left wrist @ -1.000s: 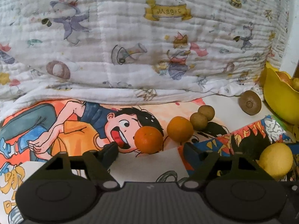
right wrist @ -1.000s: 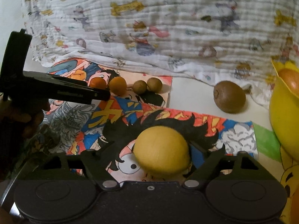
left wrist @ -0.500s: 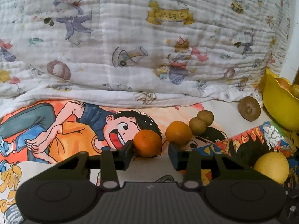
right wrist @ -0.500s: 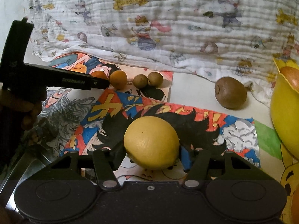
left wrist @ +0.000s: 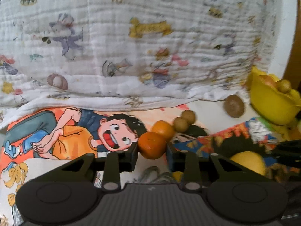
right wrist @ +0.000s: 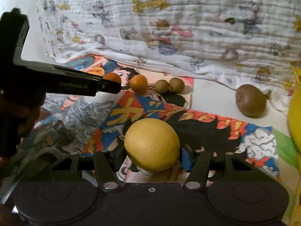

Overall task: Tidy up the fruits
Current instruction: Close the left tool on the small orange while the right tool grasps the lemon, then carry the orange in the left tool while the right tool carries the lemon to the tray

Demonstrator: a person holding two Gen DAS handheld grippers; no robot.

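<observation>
1. Orange skin shows between the fingers of the left gripper (left wrist: 152, 148), which pinches a tangerine (left wrist: 152, 145) well left of the yellow bowl (left wrist: 270, 103).
2. Right gripper (right wrist: 152, 151) pinches a lemon (right wrist: 152, 144) near that bowl.
3. Another tangerine (right wrist: 138, 84), two small brown fruits (right wrist: 161, 86) and a kiwi (right wrist: 250, 100) lie left of the bowl, the kiwi nearest it.

Warm, dim indoor light in both fisheye views; edges bow and darken to black corners; the left wrist view is smeared, blurring the quilt (left wrist: 150, 43); the right is sharper; soft shadow under the kiwi (right wrist: 251, 100).
</observation>
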